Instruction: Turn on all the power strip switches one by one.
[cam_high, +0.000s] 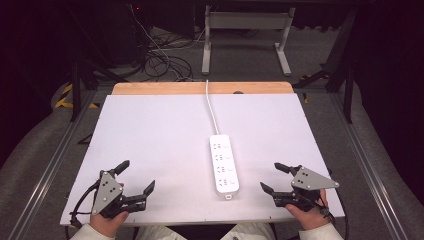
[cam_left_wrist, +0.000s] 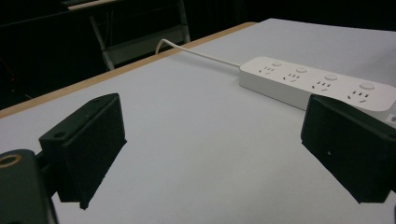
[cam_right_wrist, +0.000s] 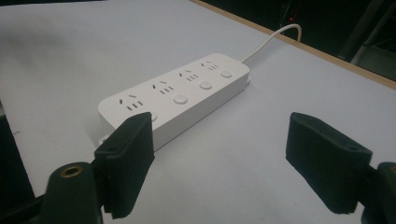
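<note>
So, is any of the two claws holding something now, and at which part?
Nothing is held. The left claw and the right claw are both open with nothing between their jaws, and the white power strip lies untouched on the table between them.

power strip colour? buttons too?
The power strip is all white, with its buttons white too; the right gripper view shows it best.

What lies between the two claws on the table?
The white power strip lies between the left claw and the right claw, seen in the high view.

No readable text, label or number shows on anything here.
</note>
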